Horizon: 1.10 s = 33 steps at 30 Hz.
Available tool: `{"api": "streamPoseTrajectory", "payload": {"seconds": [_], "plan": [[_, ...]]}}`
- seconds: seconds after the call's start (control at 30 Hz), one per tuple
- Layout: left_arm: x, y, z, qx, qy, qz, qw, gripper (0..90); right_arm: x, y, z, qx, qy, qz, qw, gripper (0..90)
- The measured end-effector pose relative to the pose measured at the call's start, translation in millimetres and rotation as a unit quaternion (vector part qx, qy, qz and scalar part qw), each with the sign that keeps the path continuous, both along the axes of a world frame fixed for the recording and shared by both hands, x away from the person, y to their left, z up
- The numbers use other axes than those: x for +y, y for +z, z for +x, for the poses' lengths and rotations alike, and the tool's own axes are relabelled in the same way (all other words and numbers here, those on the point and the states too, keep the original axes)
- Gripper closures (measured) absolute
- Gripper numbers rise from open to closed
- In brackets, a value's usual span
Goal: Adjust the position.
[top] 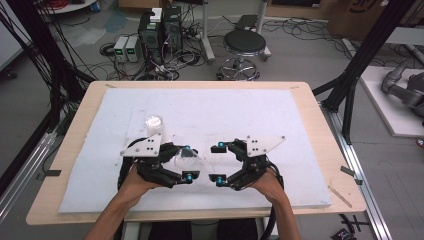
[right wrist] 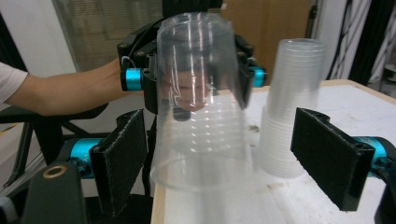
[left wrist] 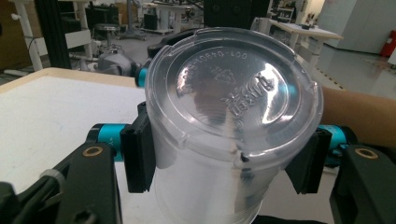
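My left gripper (top: 187, 162) is shut on a clear plastic cup (top: 186, 159) and holds it sideways above the white mat, near the table's front. In the left gripper view the cup (left wrist: 233, 116) shows its embossed base, with both black pads (left wrist: 137, 154) pressed on its sides. My right gripper (top: 218, 164) faces it from the right, open. In the right gripper view the cup's wide mouth (right wrist: 201, 172) points toward me and lies between my spread pads (right wrist: 331, 154), which do not touch it. A stack of clear cups (top: 153, 125) (right wrist: 292, 107) stands upside down on the mat behind the left gripper.
A white foam mat (top: 225, 110) covers most of the wooden table (top: 325, 150). Beyond the far edge stand a black stool (top: 244, 44), computer boxes with cables (top: 160, 30) and black frame posts (top: 350, 90). Both forearms enter from the bottom.
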<state>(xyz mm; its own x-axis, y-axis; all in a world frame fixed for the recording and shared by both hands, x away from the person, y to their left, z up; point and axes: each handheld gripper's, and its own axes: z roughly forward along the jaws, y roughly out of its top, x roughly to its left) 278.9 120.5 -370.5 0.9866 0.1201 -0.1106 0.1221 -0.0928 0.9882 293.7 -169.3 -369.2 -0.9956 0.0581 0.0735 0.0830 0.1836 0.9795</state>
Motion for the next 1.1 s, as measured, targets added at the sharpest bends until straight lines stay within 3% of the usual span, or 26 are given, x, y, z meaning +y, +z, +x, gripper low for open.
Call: {"api": "streamPoseTrajectory", "payload": {"seconds": [0.27,0.7,0.77,1.03,1.07,1.1], "plan": [[-2.3,3.9,1.0,-0.003,0.002,-0.018,0.9998,37.2,17.6,-2.1,-0.8,-0.010,0.012,-0.006,0.9999,18.9],[-5.7,9.0,0.6,-0.008,-0.003,-0.013,0.9999,37.2,28.9,-7.6,-2.6,-0.013,0.025,-0.012,0.9995,19.8],[-5.5,9.0,0.3,-0.006,-0.003,-0.014,0.9999,37.2,29.3,-7.8,-3.1,-0.016,0.028,-0.013,0.9994,25.2],[-5.1,9.0,0.0,-0.009,-0.004,-0.007,0.9999,37.5,29.7,-8.4,-3.6,-0.029,0.025,-0.018,0.9991,32.4],[-5.3,8.9,-0.3,-0.008,0.000,-0.008,0.9999,36.2,29.8,-8.4,-3.6,-0.029,0.025,-0.018,0.9991,32.5],[-5.5,9.1,-0.3,-0.008,0.006,-0.006,0.9999,22.3,30.0,-8.6,-3.5,-0.030,0.025,-0.021,0.9990,32.6]]}}
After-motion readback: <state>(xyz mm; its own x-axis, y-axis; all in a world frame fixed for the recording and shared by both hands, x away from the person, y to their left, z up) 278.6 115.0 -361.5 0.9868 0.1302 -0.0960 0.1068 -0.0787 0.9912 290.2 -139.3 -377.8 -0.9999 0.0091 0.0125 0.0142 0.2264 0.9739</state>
